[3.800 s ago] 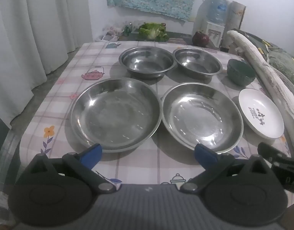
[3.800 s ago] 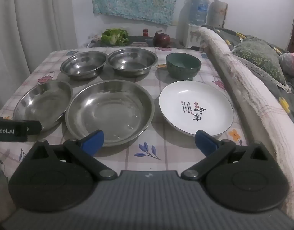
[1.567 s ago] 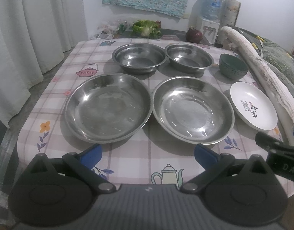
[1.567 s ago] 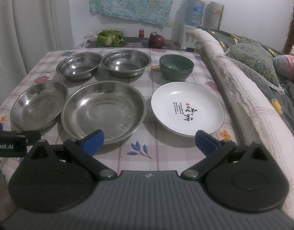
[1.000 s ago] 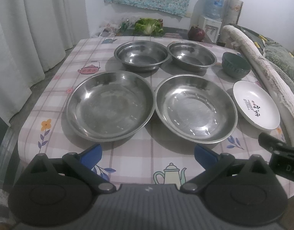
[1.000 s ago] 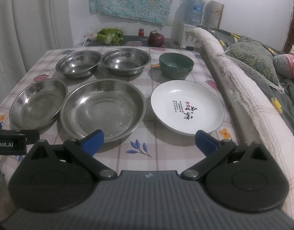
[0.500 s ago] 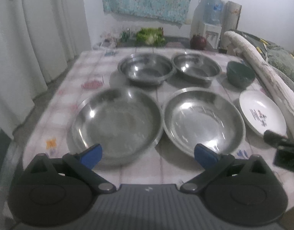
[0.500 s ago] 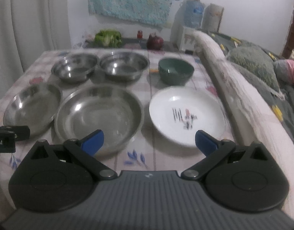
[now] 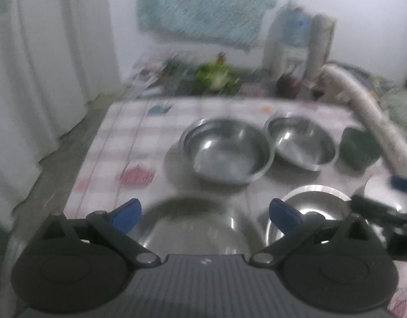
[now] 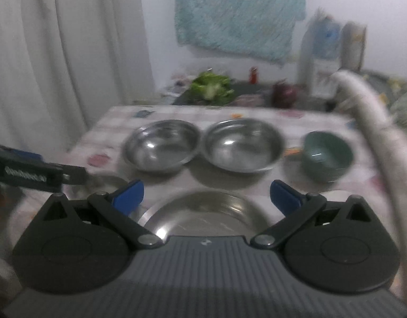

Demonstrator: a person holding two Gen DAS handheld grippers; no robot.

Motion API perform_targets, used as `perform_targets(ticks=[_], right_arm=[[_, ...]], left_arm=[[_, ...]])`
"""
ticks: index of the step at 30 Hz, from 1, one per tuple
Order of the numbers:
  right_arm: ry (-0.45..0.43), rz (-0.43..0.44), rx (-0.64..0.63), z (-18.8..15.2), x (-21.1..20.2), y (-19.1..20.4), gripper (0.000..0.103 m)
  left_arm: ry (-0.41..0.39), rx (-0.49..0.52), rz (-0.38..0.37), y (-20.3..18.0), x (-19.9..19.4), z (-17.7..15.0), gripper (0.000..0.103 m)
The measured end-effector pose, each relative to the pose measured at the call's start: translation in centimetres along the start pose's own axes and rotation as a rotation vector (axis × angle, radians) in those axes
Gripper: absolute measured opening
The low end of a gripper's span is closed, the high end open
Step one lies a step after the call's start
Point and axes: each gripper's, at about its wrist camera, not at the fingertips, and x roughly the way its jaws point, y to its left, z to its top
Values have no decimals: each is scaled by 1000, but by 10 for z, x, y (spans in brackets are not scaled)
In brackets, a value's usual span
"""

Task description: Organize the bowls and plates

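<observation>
Both my left gripper [image 9: 204,212] and right gripper [image 10: 206,193] are spread, empty, above the steel plates [image 10: 203,213]. Steel bowls [image 10: 241,145] sit beyond. Judged step: approach. Next: lower onto one plate rim.

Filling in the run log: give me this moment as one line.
left gripper: open, empty | right gripper: open, empty | steel bowls, green bowl: unstacked on table | frames blurred

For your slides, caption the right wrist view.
Open right hand-held gripper faces two round steel bowls and a green ceramic bowl.
</observation>
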Motion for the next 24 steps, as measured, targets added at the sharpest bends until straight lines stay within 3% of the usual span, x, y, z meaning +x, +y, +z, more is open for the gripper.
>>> perform_targets(ticks=[4,9,12,14,17,18,22,24], right_arm=[[50,86,101,17,47,-2,101],[116,133,172,26,109,2,94],[170,158,219,26,143,3,81],[214,154,243,24,165,4,70],[257,143,271,22,188,1,61],[266,141,272,21,194,1,59],[286,137,267,22,207,-2,45],[291,142,264,23,212,-4,36]], left_arm=[[25,-15,-27,14,31,22,103],[37,16,64,23,78,46,102],[54,50,109,25,111,57,89],[93,69,154,27,134,63,71],[144,73,177,31,163,65,62],[164,62,177,33,171,65,61],[185,-28,102,44,177,65,38],[191,-41,82,45,175,64,31]])
